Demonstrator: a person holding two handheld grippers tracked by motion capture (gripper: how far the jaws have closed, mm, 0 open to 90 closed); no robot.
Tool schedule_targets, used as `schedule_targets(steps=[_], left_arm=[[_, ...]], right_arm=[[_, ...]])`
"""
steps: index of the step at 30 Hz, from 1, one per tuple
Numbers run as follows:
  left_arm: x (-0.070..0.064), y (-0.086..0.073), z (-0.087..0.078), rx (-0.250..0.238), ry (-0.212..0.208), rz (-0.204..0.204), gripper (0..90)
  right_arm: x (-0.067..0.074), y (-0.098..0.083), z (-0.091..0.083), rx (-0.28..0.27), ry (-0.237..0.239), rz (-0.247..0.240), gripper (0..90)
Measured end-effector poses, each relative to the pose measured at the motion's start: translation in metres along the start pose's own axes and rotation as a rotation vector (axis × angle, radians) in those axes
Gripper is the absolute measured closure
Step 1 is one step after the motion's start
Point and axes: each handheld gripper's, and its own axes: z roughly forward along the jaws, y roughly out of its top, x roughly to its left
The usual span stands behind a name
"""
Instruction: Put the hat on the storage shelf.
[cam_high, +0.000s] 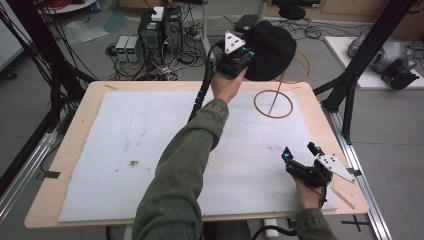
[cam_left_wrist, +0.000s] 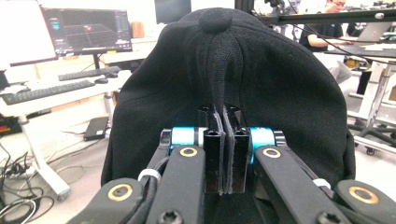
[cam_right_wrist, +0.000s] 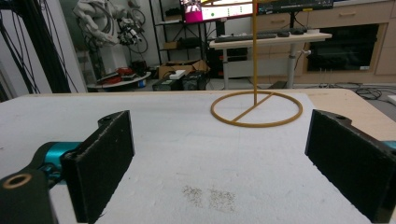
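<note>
High view, going left to right: the bench (cam_high: 75, 130) is light wood with a big white foam mat (cam_high: 125, 150) over most of it, and the mat has a few dark specks of grime on the left half. A green sleeve (cam_high: 180, 170) reaches up the middle from the bottom edge, and that hand holds the left gripper (cam_high: 239, 59) up high past the far edge of the bench. It's pinching a black cap (cam_high: 270, 50), which hangs in the air right next to the top of a thin yellow-brown wire stand (cam_high: 273, 104). The stand's round base ring sits on the mat at the far right, with a thin pole going up from it. Over at the near right corner, the right gripper (cam_high: 300, 155) sits low just above the mat, well apart from the stand.

In the left gripper view, the jaws are squeezed together on a fold of the black cap (cam_left_wrist: 261, 79)'s fabric, and the button on the crown shows at the top.

In the right gripper view, the jaws are spread wide apart with nothing between them, the stand (cam_right_wrist: 256, 109) sits straight ahead on the mat (cam_right_wrist: 187, 149), and there's a little patch of dark crumbs on the foam up close.
</note>
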Motion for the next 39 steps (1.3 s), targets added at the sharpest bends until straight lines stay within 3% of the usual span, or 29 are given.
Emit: schedule_targets(steps=[11, 15, 21, 24, 30, 39], left_arm=[[-0.02, 0.016, 0.039, 0.019, -0.045, 0.016, 87.9], [-0.022, 0.02, 0.049, 0.039, -0.042, 0.034, 87.9], [-0.018, 0.021, 0.069, 0.09, -0.041, 0.028, 87.8], [-0.019, 0.022, 0.081, 0.124, -0.086, -0.008, 87.9], [-0.023, 0.023, 0.097, 0.238, -0.157, 0.002, 87.9], [-0.023, 0.016, 0.103, 0.3, -0.118, 0.016, 87.7]], right_arm=[[-0.002, 0.001, 0.0, -0.012, 0.001, -0.005, 7.2], [-0.004, 0.0, 0.002, -0.015, -0.003, -0.001, 7.2], [-0.005, 0.0, 0.002, -0.015, -0.004, 0.002, 7.2], [-0.005, -0.001, 0.004, -0.01, -0.005, -0.002, 7.2], [-0.007, -0.002, 0.005, -0.007, -0.004, -0.012, 7.2], [-0.007, -0.002, 0.005, -0.011, -0.004, -0.011, 7.2]])
